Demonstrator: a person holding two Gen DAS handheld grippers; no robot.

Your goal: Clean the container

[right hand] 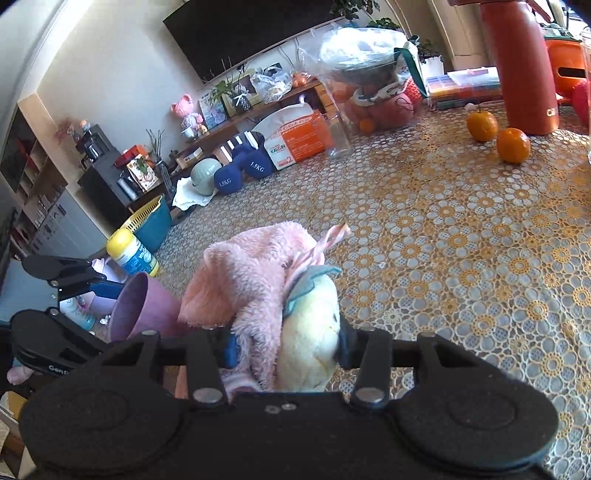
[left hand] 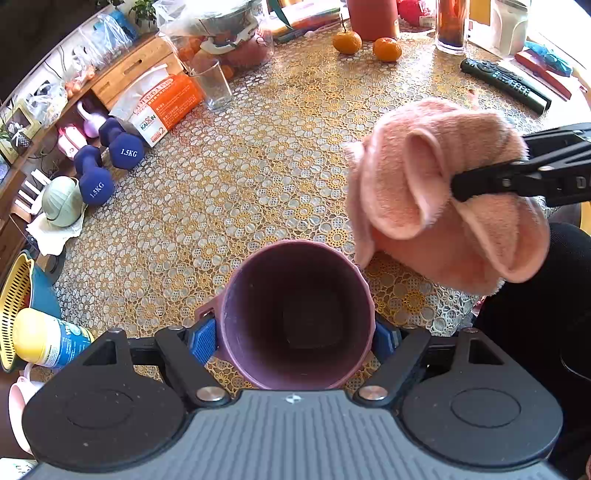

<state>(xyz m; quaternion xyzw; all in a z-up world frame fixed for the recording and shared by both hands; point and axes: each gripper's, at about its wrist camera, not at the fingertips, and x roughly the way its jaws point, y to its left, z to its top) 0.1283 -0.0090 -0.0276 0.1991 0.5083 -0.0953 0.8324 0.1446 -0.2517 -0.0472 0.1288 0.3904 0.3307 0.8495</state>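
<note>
A purple cup [left hand: 297,317] with a small handle is held tilted above the table, its dark inside facing the left wrist camera. My left gripper [left hand: 295,341] is shut on it, blue pads against both sides. A fluffy pink cloth [left hand: 439,195] hangs just right of the cup's rim, pinched by my right gripper [left hand: 458,184]. In the right wrist view the right gripper [right hand: 286,347] is shut on the pink cloth [right hand: 251,280], which has a pale yellow patch. The purple cup [right hand: 142,306] and left gripper [right hand: 92,291] sit to its left.
A round table with a gold flower-lace cover [left hand: 258,177] carries an empty glass [left hand: 216,88], two oranges [left hand: 386,48], a remote [left hand: 506,85], a red bottle [left hand: 373,18] and an orange box [left hand: 166,107]. Blue dumbbells [left hand: 110,158] and a yellow-lidded jar [left hand: 48,338] stand at the left edge.
</note>
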